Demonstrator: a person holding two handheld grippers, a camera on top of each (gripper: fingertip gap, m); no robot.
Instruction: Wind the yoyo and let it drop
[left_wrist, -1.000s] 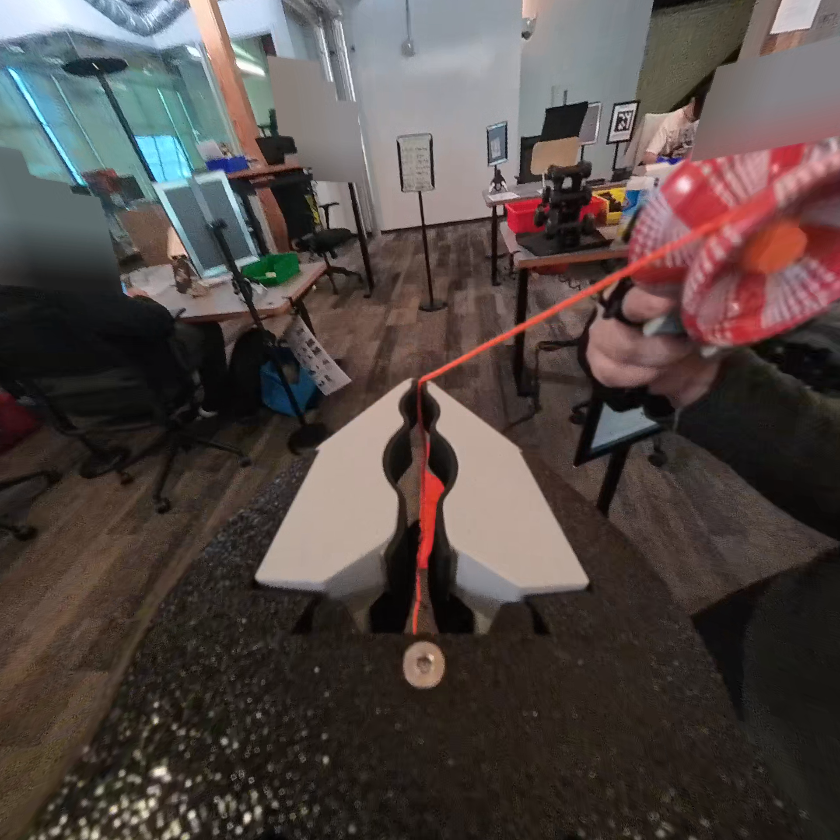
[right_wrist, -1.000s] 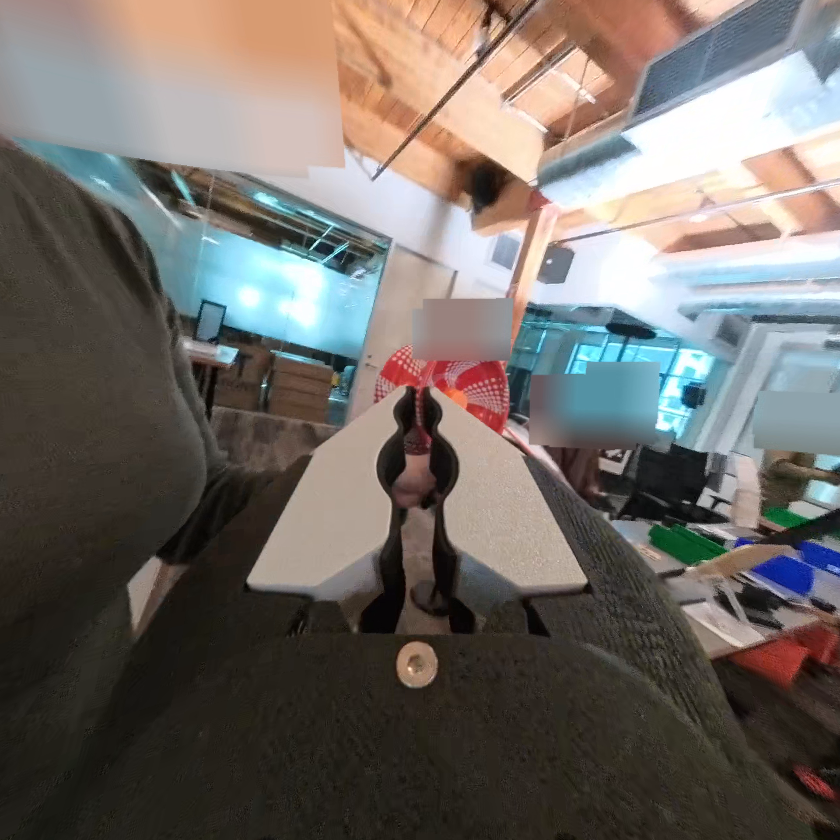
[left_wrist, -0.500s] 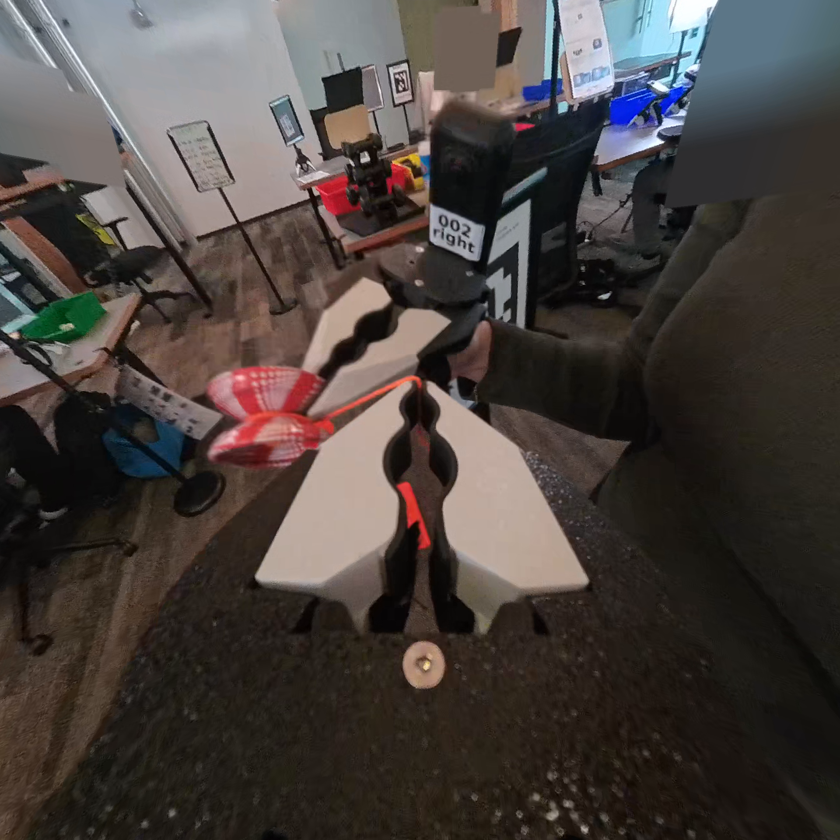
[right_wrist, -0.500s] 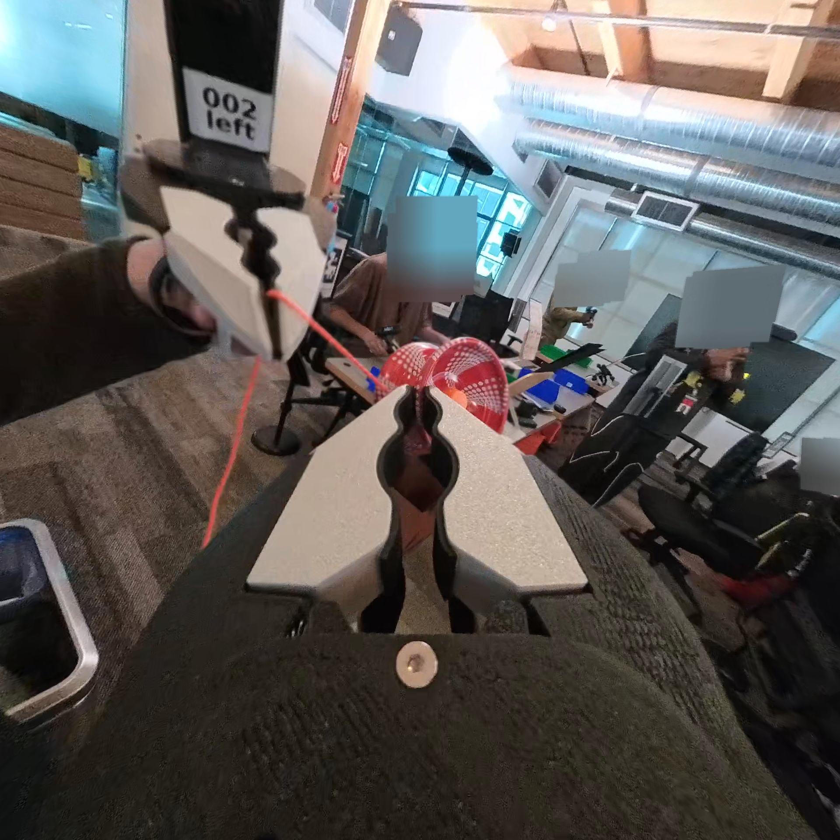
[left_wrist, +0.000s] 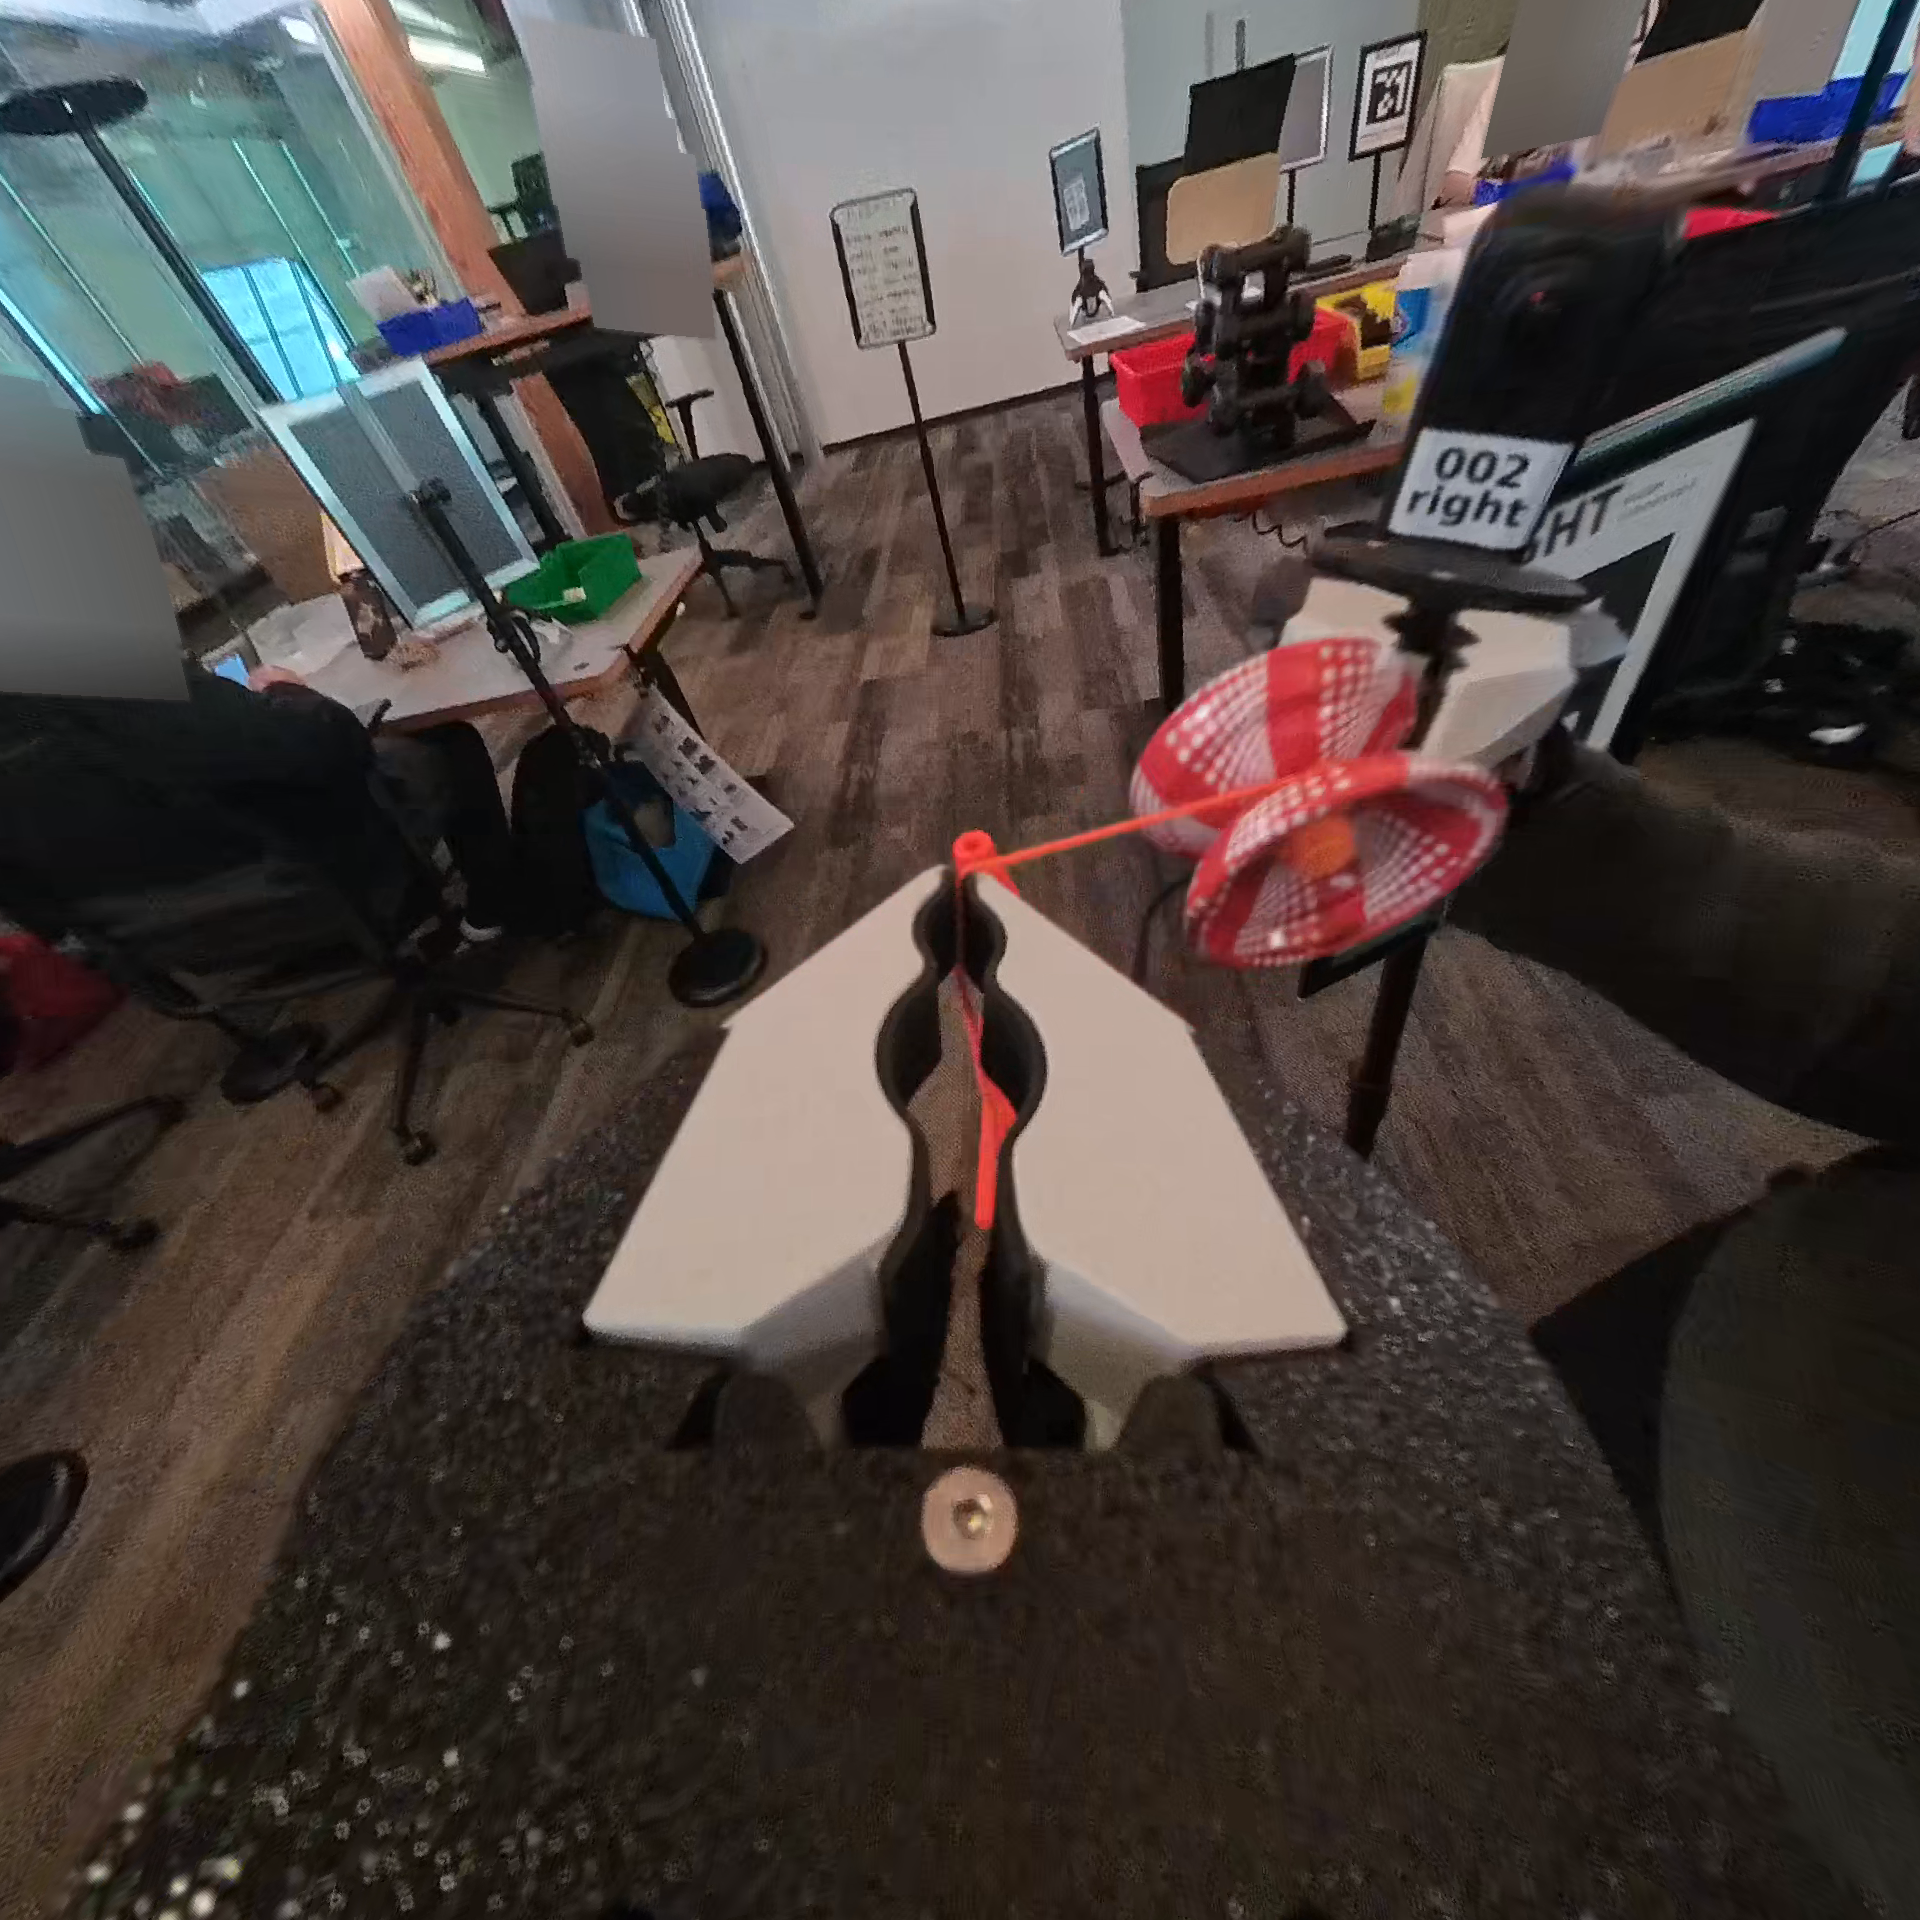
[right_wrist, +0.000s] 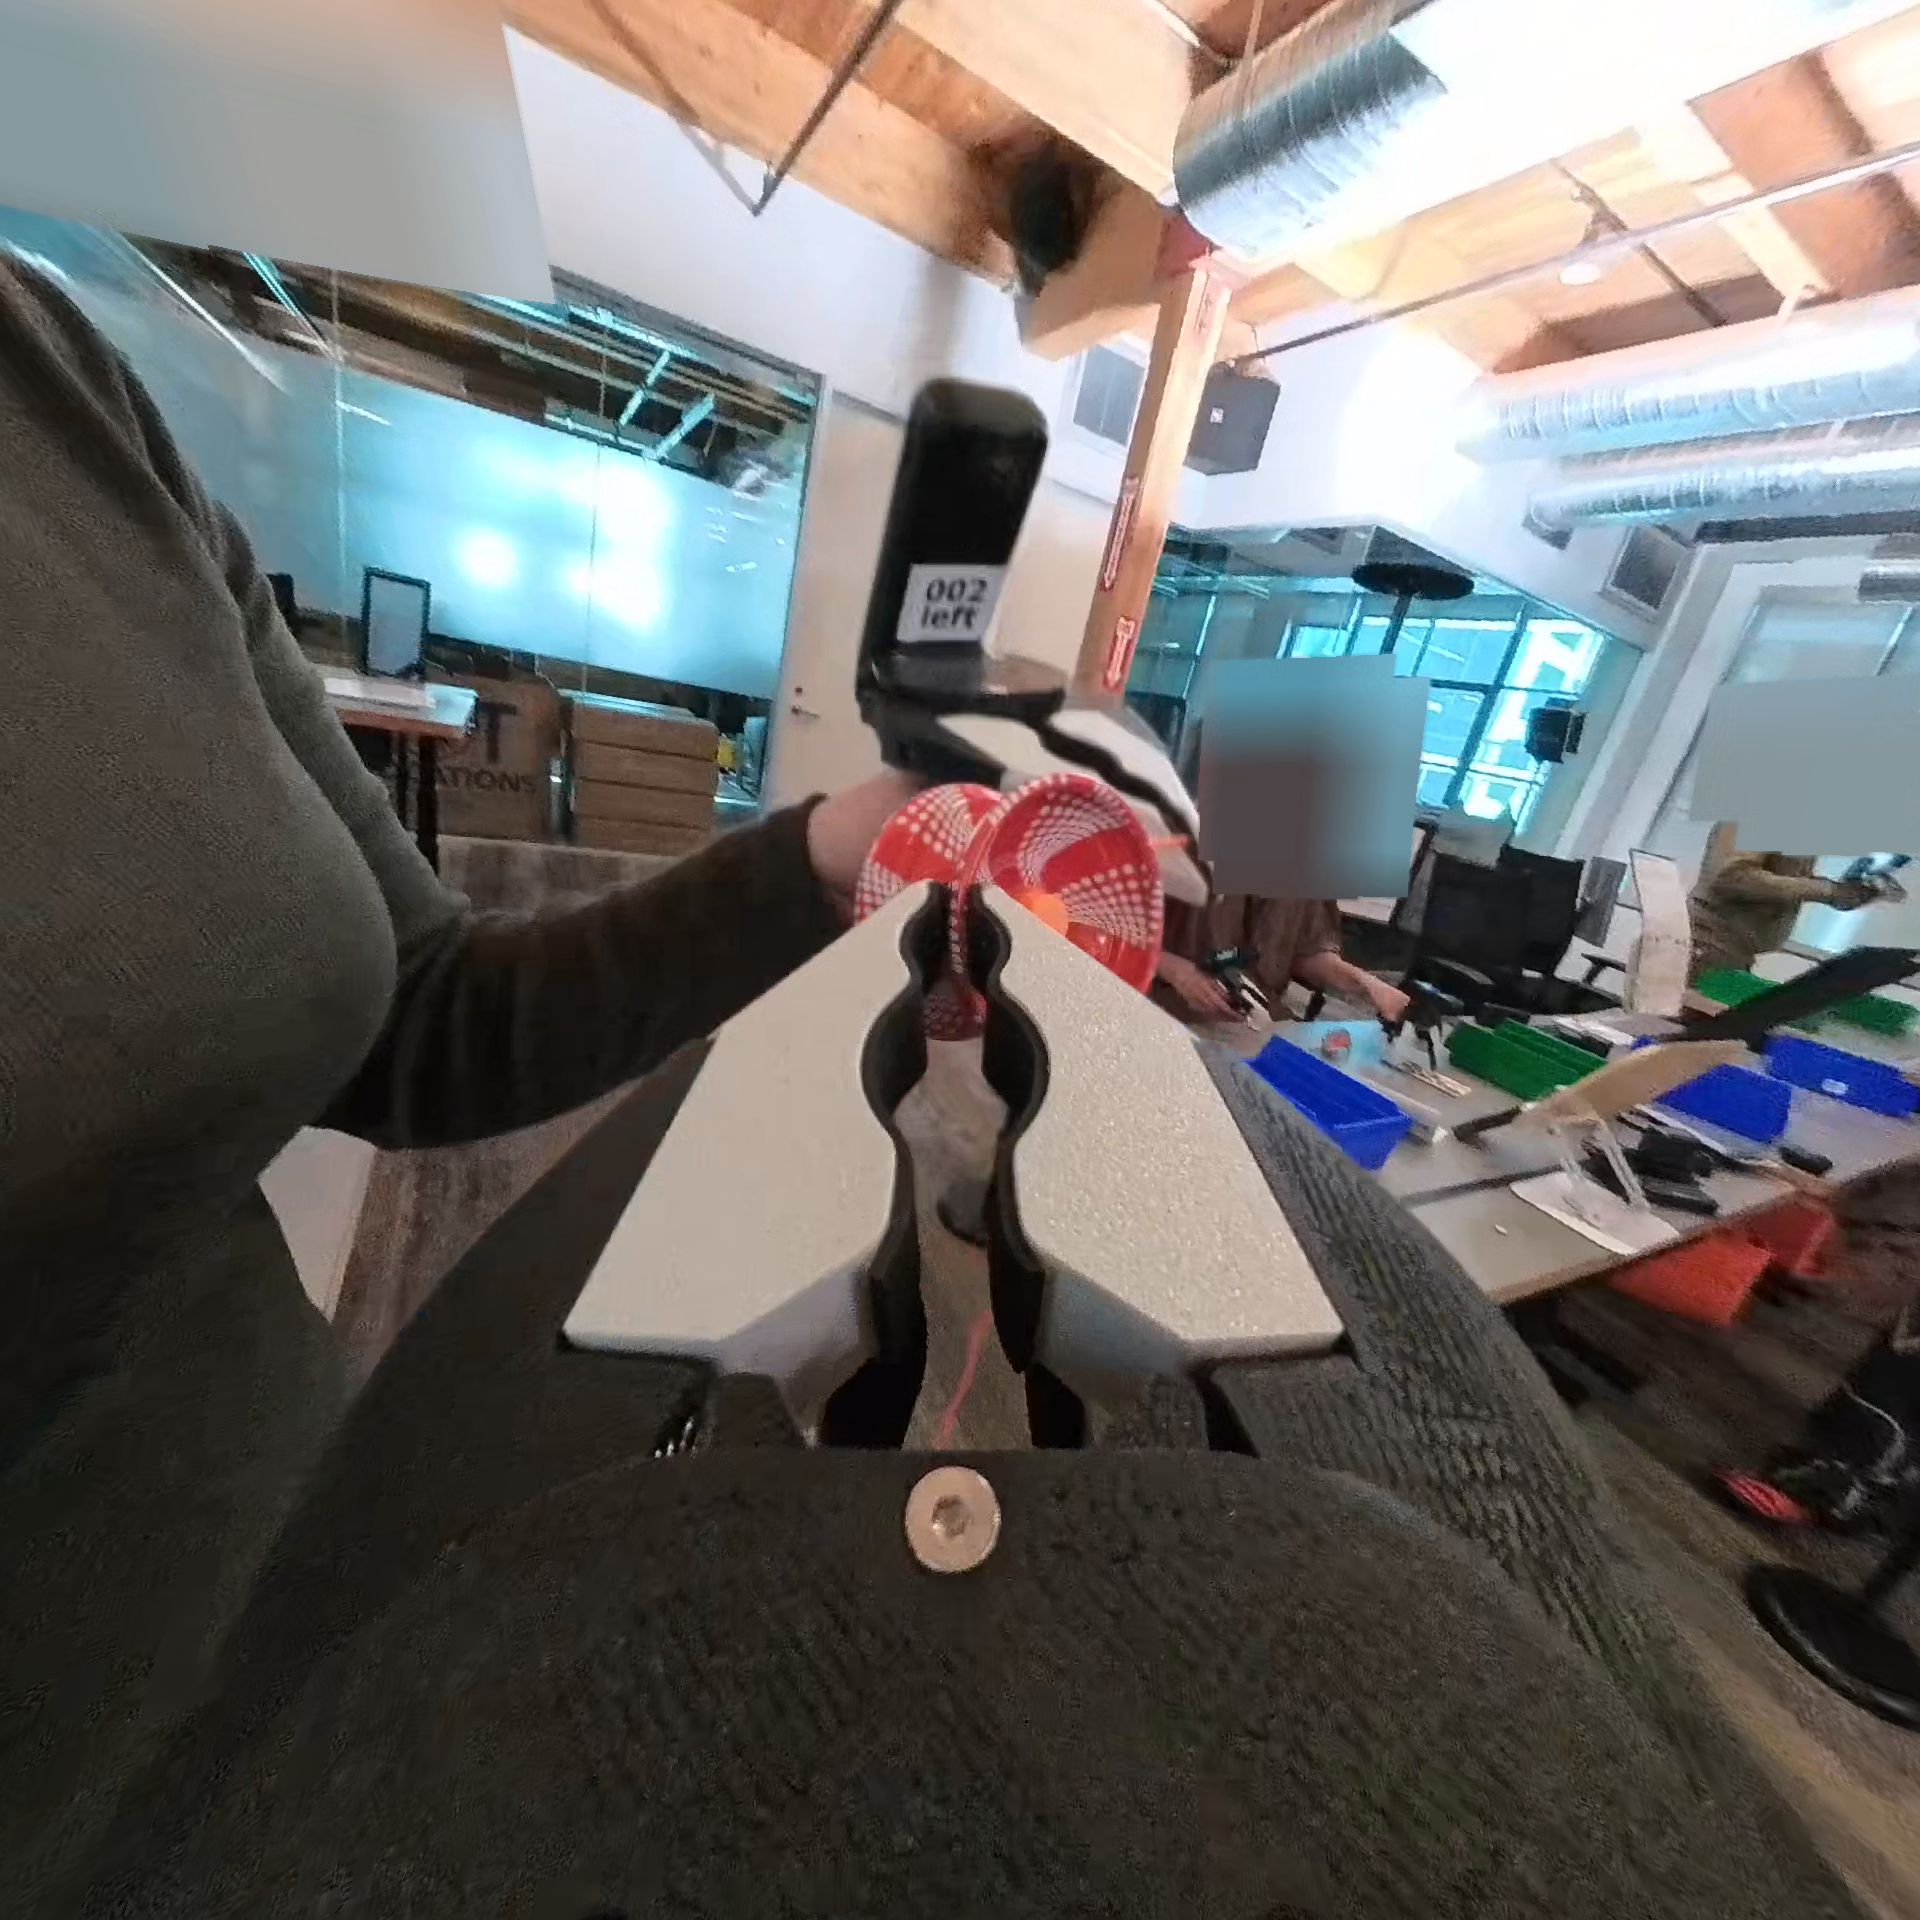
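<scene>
A red-and-white yoyo (left_wrist: 1320, 821) hangs in the air, to the right of and just beyond my left gripper (left_wrist: 971, 883). The left gripper is shut on the yoyo's orange string (left_wrist: 1101, 831). The string runs taut from its tip to the yoyo's groove, with a small loop above the tip. My right gripper (right_wrist: 961, 904) is shut on the yoyo (right_wrist: 1070, 862) at one half's rim. It also shows in the left wrist view (left_wrist: 1423, 686), top right. The left gripper (right_wrist: 1179, 831) shows just behind the yoyo in the right wrist view. Loose string (right_wrist: 961, 1371) hangs below the right fingers.
A person's dark sleeves hold both grippers. Below lie wood floor and carpet. A desk (left_wrist: 468, 665) with office chairs stands on the left, a sign stand (left_wrist: 914, 416) at the back, and a table (left_wrist: 1247, 468) with a red bin on the right. People sit by a table of bins (right_wrist: 1558, 1164).
The right gripper has carried the yoyo around the left gripper's tip: upper right, then left, now right again. The string between tip and yoyo is shorter. Both stay shut.
</scene>
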